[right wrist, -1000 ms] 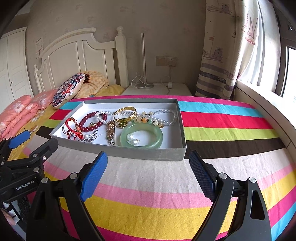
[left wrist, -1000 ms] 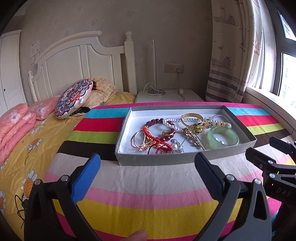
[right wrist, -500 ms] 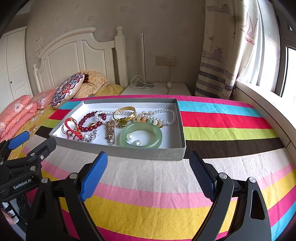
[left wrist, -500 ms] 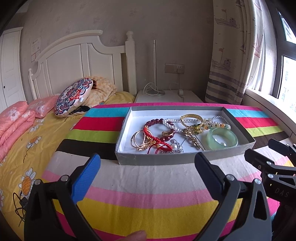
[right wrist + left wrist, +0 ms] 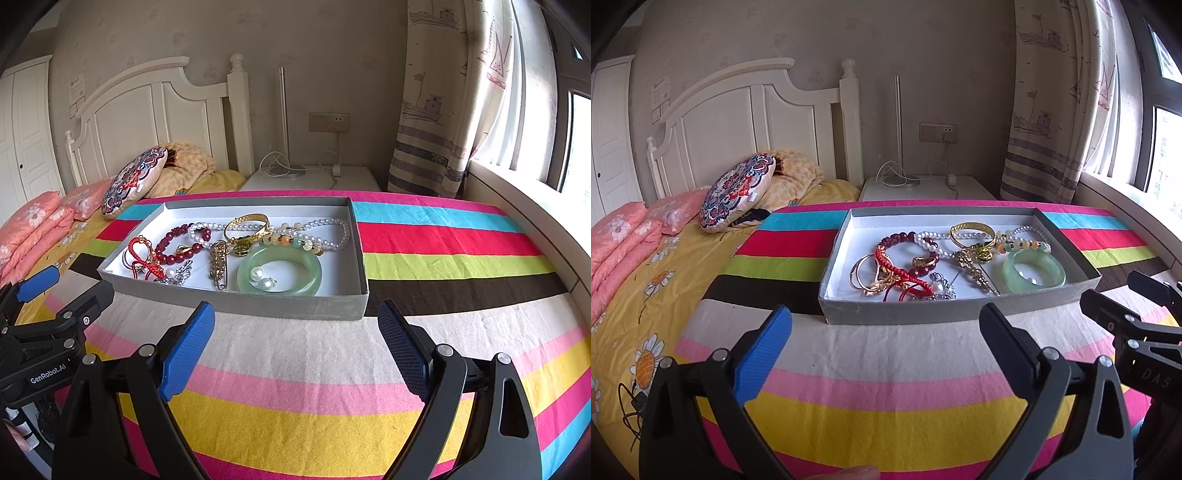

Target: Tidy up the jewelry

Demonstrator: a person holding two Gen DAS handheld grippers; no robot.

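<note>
Little differs from a second ago. Both tools hang in about the same place above the striped cloth (image 5: pixel 295 354) covering the table, and the grey box (image 5: pixel 923 314) of jewelry lies where it did, just ahead of them. In the left wrist view the box sits a touch lower and nearer than before, and the bed (image 5: pixel 646 280) shows less of its near edge, so that camera has tipped or crept forward slightly. In the right wrist view the change is even smaller.

The left tool (image 5: pixel 886 332) is spread wide with nothing between its fingers; the right tool (image 5: pixel 295 325) is likewise wide open and holds nothing. Each tool shows at the edge of the other's view, apart from the box.

Inside the box the pieces lie untouched in a loose tangle. The green jade bangle (image 5: pixel 279 269) lies flat toward the right end, with a pair of pearl earrings (image 5: pixel 261 278) inside its ring. Behind it run a pearl necklace (image 5: pixel 332 232) and a strand of pale mixed beads (image 5: pixel 295 242), with a gold bangle (image 5: pixel 248 226) resting over them. A dark red bead bracelet (image 5: pixel 177 245) and a red cord bracelet (image 5: pixel 138 249) lie toward the left end, beside thin gold rings (image 5: pixel 862 275) seen in the left wrist view. A gold brooch (image 5: pixel 218 264) lies near the middle.
</note>
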